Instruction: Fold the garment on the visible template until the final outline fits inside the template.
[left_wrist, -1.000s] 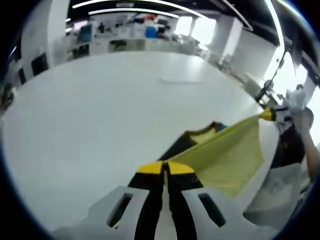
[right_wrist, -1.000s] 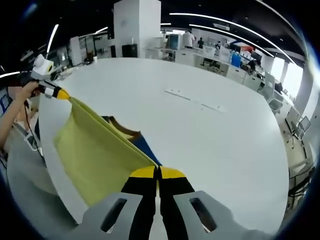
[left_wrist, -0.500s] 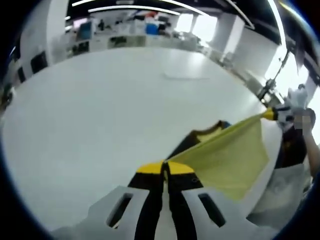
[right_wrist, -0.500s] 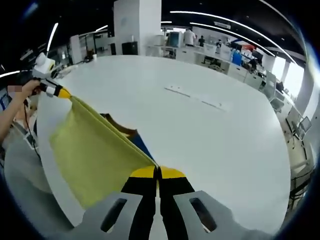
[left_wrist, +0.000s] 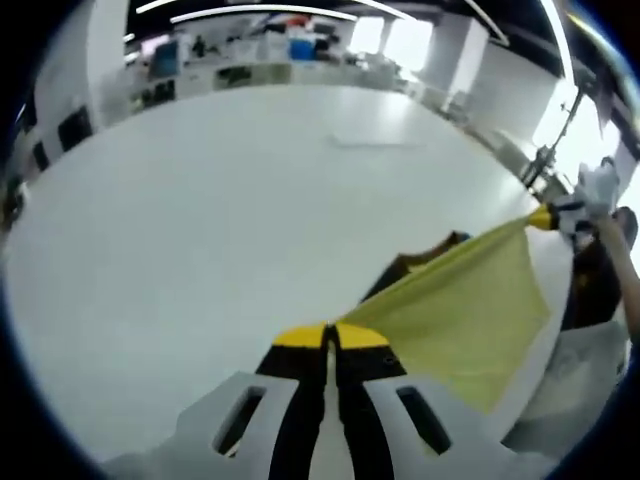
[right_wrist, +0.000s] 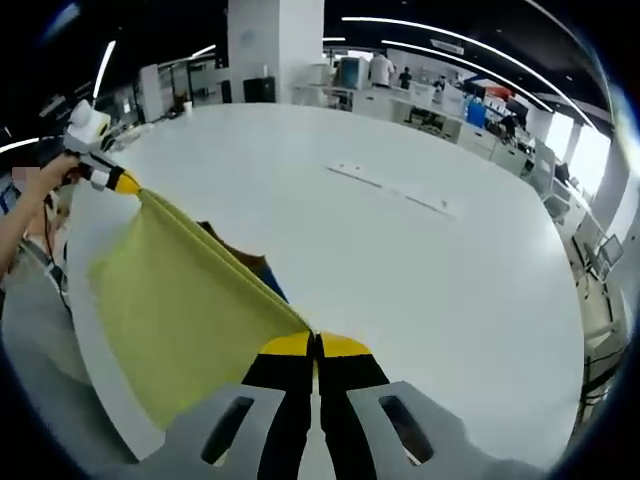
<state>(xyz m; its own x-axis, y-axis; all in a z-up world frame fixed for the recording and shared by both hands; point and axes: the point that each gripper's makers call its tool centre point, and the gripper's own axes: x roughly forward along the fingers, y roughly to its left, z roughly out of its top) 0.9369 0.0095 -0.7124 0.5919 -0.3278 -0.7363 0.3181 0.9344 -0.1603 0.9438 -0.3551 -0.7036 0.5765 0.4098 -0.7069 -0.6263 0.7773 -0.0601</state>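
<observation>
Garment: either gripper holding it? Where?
Both. The left gripper and right gripper each pinch one end of the yellow garment along its taut top edge.

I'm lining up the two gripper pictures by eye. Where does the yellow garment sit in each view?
Left gripper view: the yellow garment is at lower right, stretched from the left gripper to the right gripper.
Right gripper view: the garment is at lower left, stretched from the right gripper to the left gripper.
Shared landmark: the white table.
</observation>
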